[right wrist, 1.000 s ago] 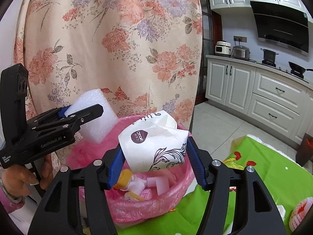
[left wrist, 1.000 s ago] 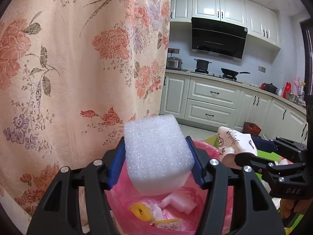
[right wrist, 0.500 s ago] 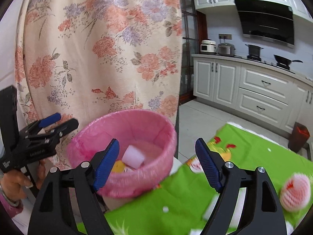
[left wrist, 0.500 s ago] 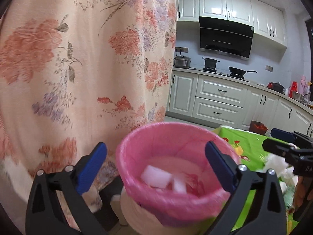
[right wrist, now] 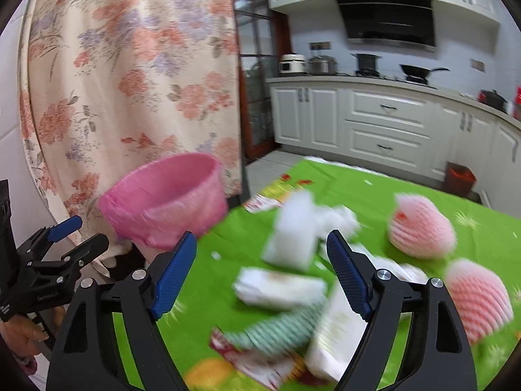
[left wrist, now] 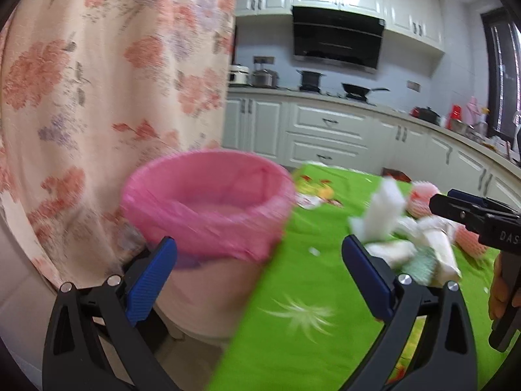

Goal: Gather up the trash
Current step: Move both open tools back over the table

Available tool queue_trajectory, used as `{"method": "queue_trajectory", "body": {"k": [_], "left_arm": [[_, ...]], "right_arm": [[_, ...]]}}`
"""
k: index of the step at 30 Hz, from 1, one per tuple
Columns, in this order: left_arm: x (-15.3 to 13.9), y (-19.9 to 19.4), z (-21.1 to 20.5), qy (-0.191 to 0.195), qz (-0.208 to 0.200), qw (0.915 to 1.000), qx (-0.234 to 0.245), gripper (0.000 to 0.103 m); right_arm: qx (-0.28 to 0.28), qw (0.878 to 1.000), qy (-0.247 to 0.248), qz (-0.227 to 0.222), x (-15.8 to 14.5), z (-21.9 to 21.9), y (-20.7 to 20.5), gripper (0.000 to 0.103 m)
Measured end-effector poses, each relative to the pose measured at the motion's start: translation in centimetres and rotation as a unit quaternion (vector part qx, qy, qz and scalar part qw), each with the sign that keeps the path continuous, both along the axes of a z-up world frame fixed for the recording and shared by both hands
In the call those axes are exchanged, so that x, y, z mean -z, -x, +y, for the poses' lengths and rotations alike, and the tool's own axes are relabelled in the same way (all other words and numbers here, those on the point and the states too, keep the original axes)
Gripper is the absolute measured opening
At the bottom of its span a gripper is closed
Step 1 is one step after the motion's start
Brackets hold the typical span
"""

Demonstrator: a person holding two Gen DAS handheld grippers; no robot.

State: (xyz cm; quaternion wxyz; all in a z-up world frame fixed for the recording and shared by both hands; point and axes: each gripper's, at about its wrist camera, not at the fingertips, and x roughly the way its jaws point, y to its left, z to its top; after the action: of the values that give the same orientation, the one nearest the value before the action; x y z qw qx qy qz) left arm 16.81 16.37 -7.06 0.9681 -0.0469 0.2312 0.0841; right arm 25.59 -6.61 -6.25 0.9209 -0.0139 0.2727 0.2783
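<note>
The pink-lined trash bin (left wrist: 208, 208) stands at the left end of the green-clothed table (left wrist: 293, 293). My left gripper (left wrist: 257, 251) is open and empty, straddling the bin's right side and the table edge. In the right wrist view the bin (right wrist: 166, 202) is at the left. My right gripper (right wrist: 260, 241) is empty, its jaws opening, above a blurred pile of trash: a white foam block (right wrist: 293, 228), crumpled paper (right wrist: 280, 288) and a green foam net (right wrist: 280, 329). The left gripper (right wrist: 91, 231) shows at that view's left edge.
Two pink foam fruit nets (right wrist: 420, 224) (right wrist: 475, 296) lie on the cloth to the right. A floral curtain (left wrist: 97, 81) hangs behind the bin. White kitchen cabinets (right wrist: 384, 123) line the back, with a small red bin (right wrist: 460, 179) on the floor.
The left gripper let go of the foam block and the right let go of the paper cup over the bin. Both opened and swung right, away from the bin and over the table.
</note>
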Motion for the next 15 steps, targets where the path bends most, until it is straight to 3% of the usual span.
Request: {"method": "queue_trajectory", "body": {"k": [12,15], "left_arm": [[1.2,-1.1,-8.6,0.017,0.018,0.9964,0.081,0.098],[1.6,-1.4,-10.6,0.003,0.025,0.9948,0.098,0.098]], "right_arm": [[0.084,0.996,0.007,0.023,2.8,-9.1,2.2,0.078],[0.098,0.995,0.006,0.028,3.0,-10.3,2.1,0.078]]}}
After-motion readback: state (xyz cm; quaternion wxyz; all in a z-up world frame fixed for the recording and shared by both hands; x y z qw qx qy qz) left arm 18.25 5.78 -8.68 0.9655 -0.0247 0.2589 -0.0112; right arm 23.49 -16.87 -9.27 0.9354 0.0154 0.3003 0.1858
